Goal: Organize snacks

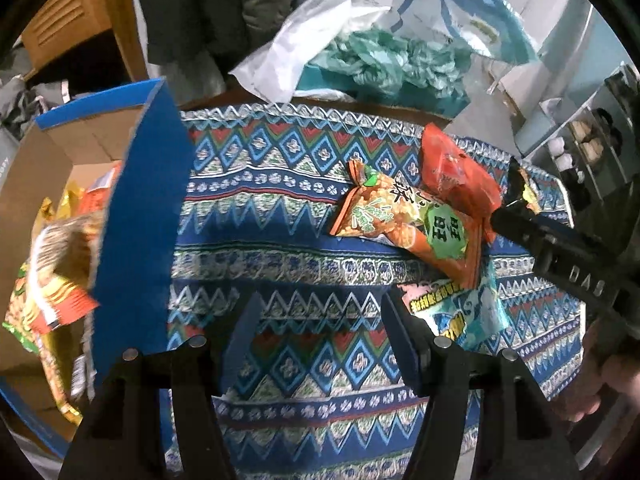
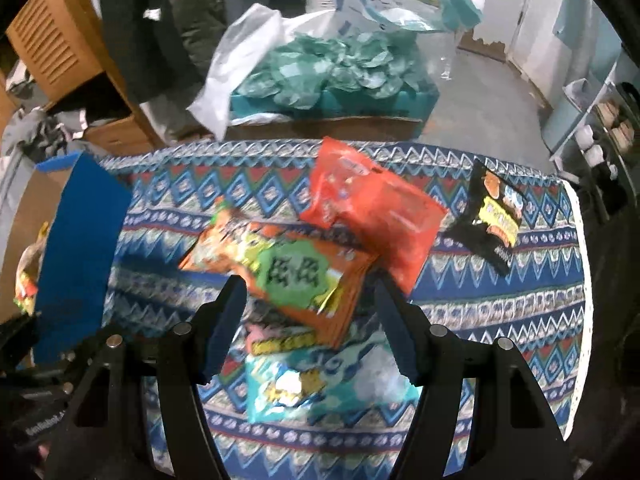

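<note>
Several snack bags lie on a patterned cloth [image 2: 500,304]: an orange-green bag [image 2: 288,268] [image 1: 404,216], a red bag [image 2: 376,212] [image 1: 456,168], a teal bag [image 2: 320,380] [image 1: 464,312] and a black bag [image 2: 496,216]. My right gripper [image 2: 308,332] is open, its jaws astride the orange-green bag's near edge, above the teal bag. My left gripper [image 1: 320,344] is open and empty over bare cloth. A blue cardboard box [image 1: 136,216] [image 2: 76,256] at left holds several snack bags [image 1: 52,280].
Beyond the table's far edge stands a teal box with green plastic [image 2: 332,68] and a white bag [image 2: 236,60]. A wooden cabinet [image 2: 52,44] is at back left. Shelves [image 2: 604,132] stand at right. The right gripper's body [image 1: 560,248] shows at right in the left wrist view.
</note>
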Available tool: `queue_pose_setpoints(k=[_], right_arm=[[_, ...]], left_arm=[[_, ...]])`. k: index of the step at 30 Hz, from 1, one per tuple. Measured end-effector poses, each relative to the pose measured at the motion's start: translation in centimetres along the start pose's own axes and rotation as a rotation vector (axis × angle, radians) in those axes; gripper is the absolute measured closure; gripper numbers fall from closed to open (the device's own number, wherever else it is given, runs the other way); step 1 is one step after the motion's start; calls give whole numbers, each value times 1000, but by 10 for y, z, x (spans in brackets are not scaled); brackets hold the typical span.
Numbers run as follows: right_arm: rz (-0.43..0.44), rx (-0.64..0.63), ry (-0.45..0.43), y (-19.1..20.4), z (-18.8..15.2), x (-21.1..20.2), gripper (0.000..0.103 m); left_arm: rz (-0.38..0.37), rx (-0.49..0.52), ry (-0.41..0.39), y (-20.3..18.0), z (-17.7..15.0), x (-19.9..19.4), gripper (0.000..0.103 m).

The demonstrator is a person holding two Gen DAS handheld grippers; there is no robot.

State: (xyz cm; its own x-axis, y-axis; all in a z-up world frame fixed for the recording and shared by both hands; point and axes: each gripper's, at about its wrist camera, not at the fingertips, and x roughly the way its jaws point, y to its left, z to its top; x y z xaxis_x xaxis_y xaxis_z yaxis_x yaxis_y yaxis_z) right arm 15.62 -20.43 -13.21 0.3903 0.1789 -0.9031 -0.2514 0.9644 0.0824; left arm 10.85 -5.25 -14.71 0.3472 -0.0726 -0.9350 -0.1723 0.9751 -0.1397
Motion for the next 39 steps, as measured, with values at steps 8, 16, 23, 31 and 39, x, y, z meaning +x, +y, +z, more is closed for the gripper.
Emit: queue_pose_setpoints(k=[8, 16, 23, 31, 39], right_arm=[[-61, -20, 54, -22, 19, 45, 36], [-73, 10, 75, -37, 26, 77, 36], [-100, -14, 106, -32, 20, 89, 36], [-68, -68, 156, -4, -11, 79, 36], [-98, -8, 133, 2, -26, 78, 36]], left_arm=[[25, 5, 56, -15, 14, 38, 39], [39, -8, 103, -14, 19, 61, 39], [47, 6, 121, -14, 18, 67, 39], [29, -43, 113, 1, 14, 54, 39], [22, -56, 103, 11, 5, 36, 39]])
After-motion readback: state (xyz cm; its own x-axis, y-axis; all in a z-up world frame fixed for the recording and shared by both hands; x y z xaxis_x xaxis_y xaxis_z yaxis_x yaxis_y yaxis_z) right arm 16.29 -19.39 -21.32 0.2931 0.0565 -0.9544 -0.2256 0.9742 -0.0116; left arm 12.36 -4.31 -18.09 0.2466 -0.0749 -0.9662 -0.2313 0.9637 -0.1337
